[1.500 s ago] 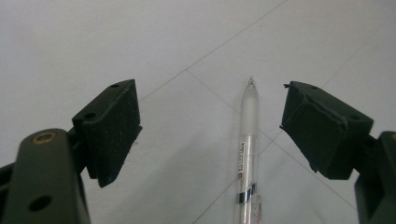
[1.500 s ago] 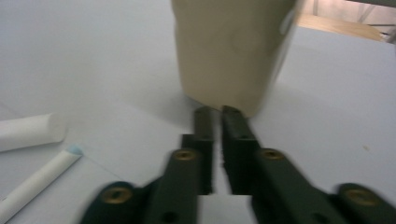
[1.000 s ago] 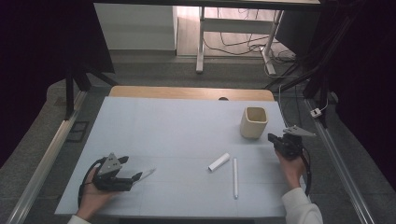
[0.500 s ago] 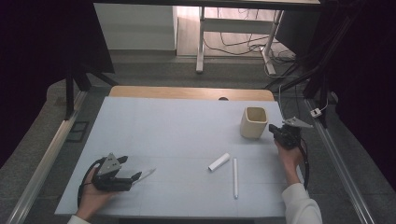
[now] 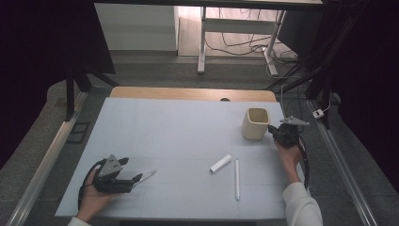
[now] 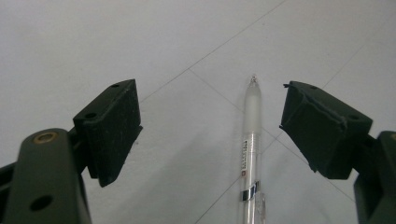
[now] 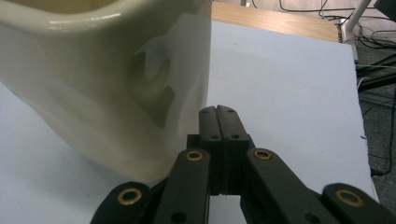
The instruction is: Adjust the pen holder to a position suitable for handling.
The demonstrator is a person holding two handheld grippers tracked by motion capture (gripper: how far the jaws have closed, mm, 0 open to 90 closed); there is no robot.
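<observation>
The left gripper [image 6: 210, 135] stands with its fingers [image 6: 112, 130] wide apart, and a clear pen [image 6: 250, 154] lies on the mat between them, nearer the right-hand pad, touched by neither. In the high view that gripper [image 5: 136, 178] rests low at the near left of the table, held in the person's left hand [image 5: 94, 200], with the pen [image 5: 147, 175] poking out ahead of it. The right gripper [image 7: 218, 135] has its fingers pressed flat together with nothing between them, and its tip sits just beside the side wall of the cream cup [image 7: 98, 84]; whether it touches the cup I cannot tell.

Judging by how things lie, the work looks like gathering the writing things into the cup, and it has hardly begun: as far as the rim shows, nothing stands in the cup [image 5: 256, 124], and nothing is gripped yet. The pen at the left seems the first to go, needing only the fingers to close on it.

Count, near to far: one clear pen at the left gripper, one long white stick [image 5: 236, 179] lying lengthwise, one short white cap-like piece [image 5: 220, 163] just beside it, one cup at the far right next to the right gripper [image 5: 273, 134]. All rest on the pale blue mat [image 5: 179, 127].
</observation>
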